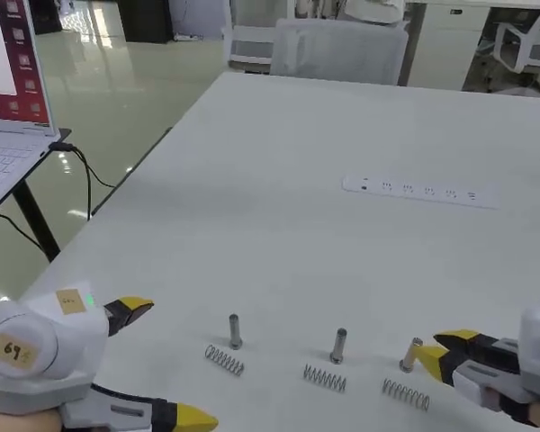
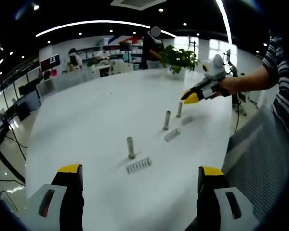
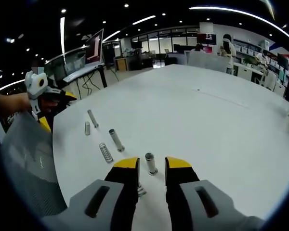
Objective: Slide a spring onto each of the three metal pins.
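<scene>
Closest to us, we are holding the left gripper [image 1: 171,362] low over the near edge of the white table [image 1: 279,180]. Its yellow-tipped jaws are standing spread wide with nothing between them. In the left gripper view they are framing the left spring [image 2: 138,165] from well back, not touching it.

At the near right we are holding the right gripper [image 1: 434,349] with its jaws partly parted. They are standing on either side of the right pin [image 1: 411,355]. In the right gripper view a gap is showing on each side of that pin, so the jaws are flanking it, not clamping it.

The three springs are lying on their sides in a row on the tabletop. The right spring [image 1: 406,394] and middle spring [image 1: 325,378] are each resting just on our side of a pin, as is the left one. None is sitting on a pin.

Just behind them the middle pin [image 1: 339,346] and left pin [image 1: 235,330] are standing upright and bare, like the right one.

Farther across the table a white power strip [image 1: 420,191] is lying flat. Off the far left an open laptop [image 1: 4,90] is sitting on a stand. A pale chair [image 1: 337,49] is standing at the far edge of the table.
</scene>
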